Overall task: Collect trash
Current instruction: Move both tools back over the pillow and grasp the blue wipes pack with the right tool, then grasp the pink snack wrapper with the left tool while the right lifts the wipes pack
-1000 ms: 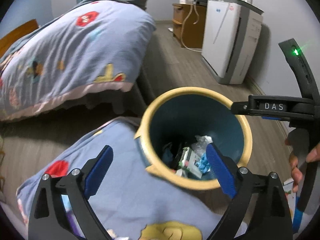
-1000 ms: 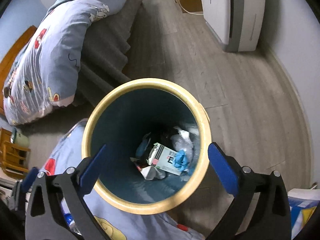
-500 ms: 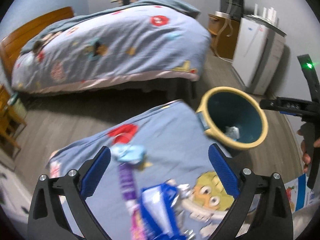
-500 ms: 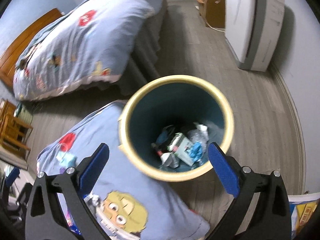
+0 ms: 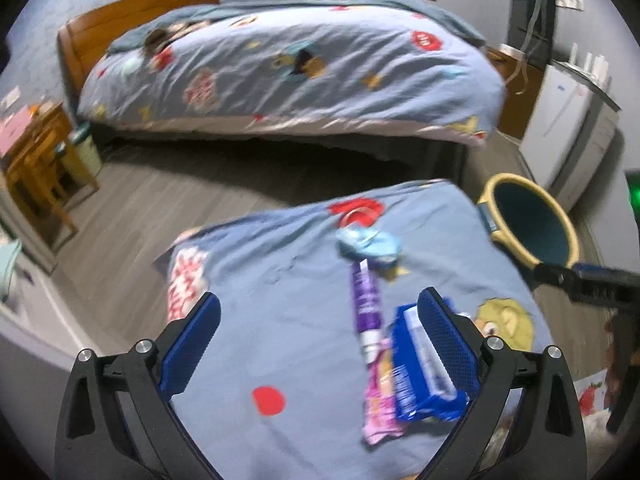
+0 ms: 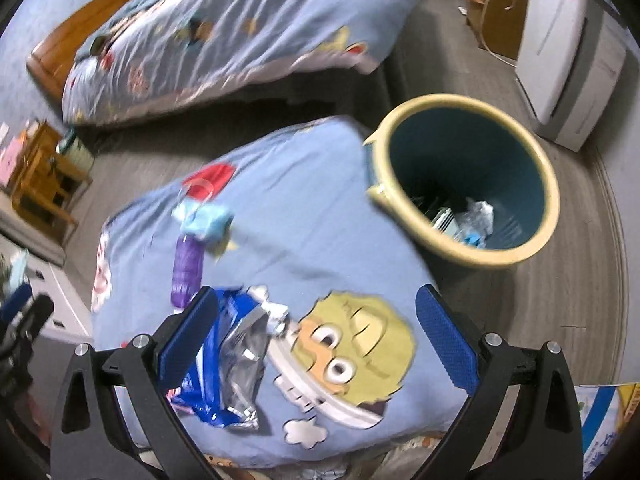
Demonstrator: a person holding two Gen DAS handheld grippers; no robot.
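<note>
Right now both grippers hang empty over a low surface draped in a blue cartoon-print cover (image 5: 280, 264), each with its jaws spread wide. The left gripper (image 5: 320, 344) looks down on the trash lying toward the cover's near right side: a blue snack wrapper (image 5: 420, 364), a pink wrapper (image 5: 378, 396) tucked against its left edge, a purple tube (image 5: 365, 300) just beyond them, and a crumpled light-blue wad (image 5: 368, 245) touching the tube's far end. The right gripper (image 6: 318, 340) sits above the yellow cartoon face, with the blue wrapper under its left finger. The yellow-rimmed bin (image 6: 464, 184) stands on the floor off the cover's far right corner and already holds some scraps.

The pieces overlap and touch, so I would expect a closing gripper to catch two at once or pinch a fold of the soft cover along with a wrapper. The foil-lined wrapper looks slippery and springy and could slide out on the way to the bin. The tube may roll toward the edge if nudged. With both grippers near the same pile, they could also knock together.

Both views are blurred; no printing on the wrappers or tube can be read.
</note>
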